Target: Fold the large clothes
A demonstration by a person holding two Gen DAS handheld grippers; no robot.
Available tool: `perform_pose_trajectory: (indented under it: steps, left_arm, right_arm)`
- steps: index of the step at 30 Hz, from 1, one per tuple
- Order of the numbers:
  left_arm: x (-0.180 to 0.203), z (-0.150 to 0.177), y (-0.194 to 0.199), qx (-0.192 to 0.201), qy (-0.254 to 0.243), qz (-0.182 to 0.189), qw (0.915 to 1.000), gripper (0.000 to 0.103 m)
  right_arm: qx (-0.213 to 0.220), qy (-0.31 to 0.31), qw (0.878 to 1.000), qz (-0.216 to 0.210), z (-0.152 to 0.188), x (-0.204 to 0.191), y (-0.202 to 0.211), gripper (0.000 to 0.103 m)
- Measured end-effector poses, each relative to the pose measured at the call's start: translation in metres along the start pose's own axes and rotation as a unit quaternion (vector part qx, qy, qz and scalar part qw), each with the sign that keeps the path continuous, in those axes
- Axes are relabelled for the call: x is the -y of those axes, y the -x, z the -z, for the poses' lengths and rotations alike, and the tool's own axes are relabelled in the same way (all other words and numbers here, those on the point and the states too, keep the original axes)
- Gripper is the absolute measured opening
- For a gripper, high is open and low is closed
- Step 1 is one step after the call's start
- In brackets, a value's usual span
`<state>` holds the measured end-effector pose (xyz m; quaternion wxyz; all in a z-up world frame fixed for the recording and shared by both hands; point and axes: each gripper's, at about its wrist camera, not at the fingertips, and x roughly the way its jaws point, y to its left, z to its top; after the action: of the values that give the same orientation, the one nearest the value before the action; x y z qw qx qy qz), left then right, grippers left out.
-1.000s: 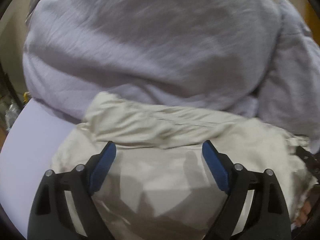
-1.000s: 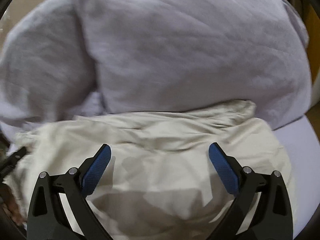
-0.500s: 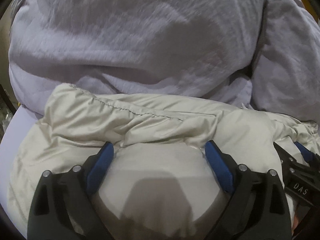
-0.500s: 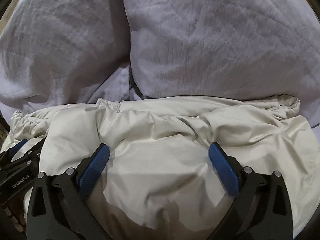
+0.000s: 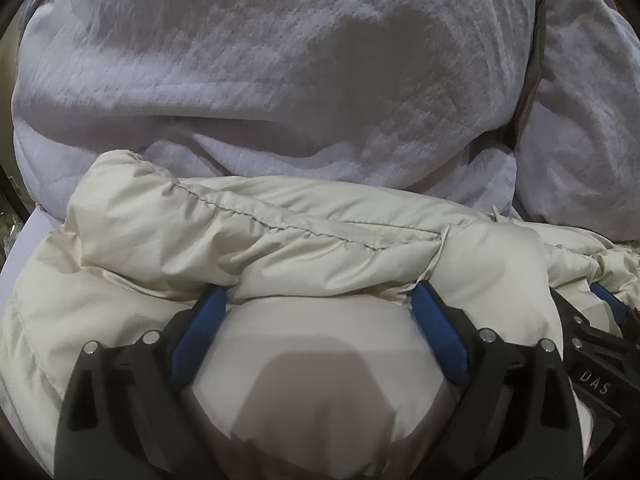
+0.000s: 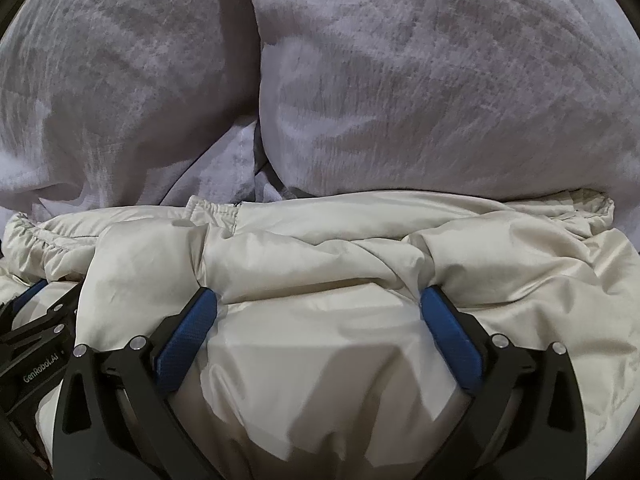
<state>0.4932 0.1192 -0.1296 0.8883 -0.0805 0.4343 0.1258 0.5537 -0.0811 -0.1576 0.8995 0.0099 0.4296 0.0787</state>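
Both hand-held grippers have pushed forward until their blue pads dig under the cream jacket's [image 5: 280, 240] rolled fold.
Left hand-held gripper [image 5: 318, 300] and right hand-held gripper [image 6: 318, 300] stand wide open, straddling puffy fabric; casings read "DAS" and "GenRobot.AI". The jacket lies against a lilac duvet [image 6: 420, 80].
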Motion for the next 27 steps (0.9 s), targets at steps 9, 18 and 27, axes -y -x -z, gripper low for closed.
perform_pose_trajectory:
  steps: [9,18,27]
  left_arm:
    - [-0.045,0.013,0.078,0.002,0.006,-0.006,1.0000,0.094]
    - [-0.131,0.036,0.144,-0.009,0.056,-0.032,0.9979,0.094]
    - [-0.159,0.061,0.147,-0.052,0.089,-0.028,0.9943,0.094]
  right_arm:
    - [0.014,-0.048,0.997,0.059,-0.001,0.085,0.096,0.102]
    - [-0.027,-0.185,0.975,0.122,0.055,0.191,0.166,0.102]
    - [-0.070,-0.256,0.962,0.062,0.100,0.203,0.151,0.102]
